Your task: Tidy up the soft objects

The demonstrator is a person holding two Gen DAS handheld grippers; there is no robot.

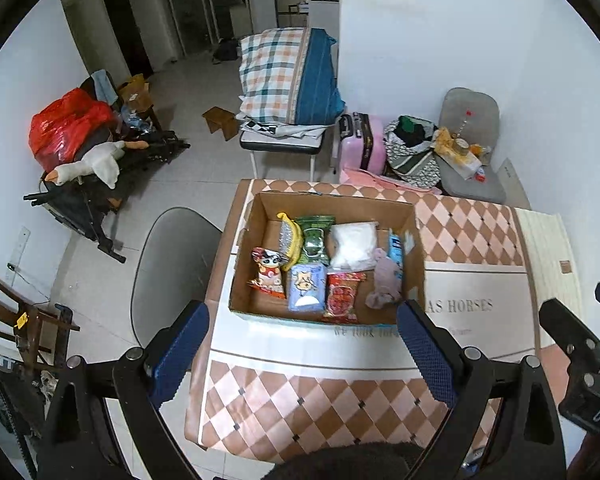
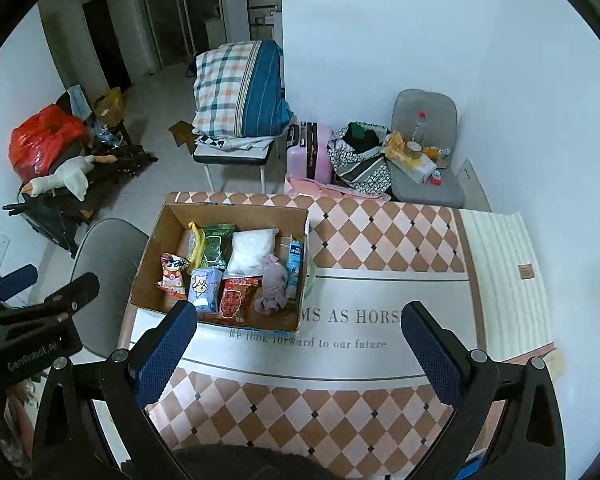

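Soft objects are seen gathered in an open cardboard box (image 1: 260,216) set on a table with a pink-and-brown diamond-patterned cloth (image 1: 300,408). From left to right in the box, a cartoon-printed snack packet (image 1: 267,272), a yellow-edged pouch (image 1: 290,242), a green packet (image 1: 315,238), a light blue tissue pack with a cartoon cow (image 1: 306,286), a red packet (image 1: 342,294), a white plastic bag (image 1: 353,246), a crumpled mauve cloth (image 1: 386,282) and a blue-and-white pack (image 1: 396,254) standing against the right wall are found.

The left gripper (image 1: 302,354) is held above the near edge of the box, fingers spread wide and nothing between them; the box lies straight ahead and just below it. The right gripper (image 2: 298,354) is likewise spread and empty, with the box (image 2: 156,240) lying ahead and to its left, so the left one is judged the nearer. The packets are laid mostly with their long axes running away from the camera, roughly in line with the fingers, which suggests a grasp across the short side.

Printed on the cloth (image 2: 340,412), "MS AS HORS" and "we look forward to our future" can be read in the right wrist view. "GenRobot.AI" is read on the other gripper's body at the left edge of that view. Writing on the packets is too small to be read.
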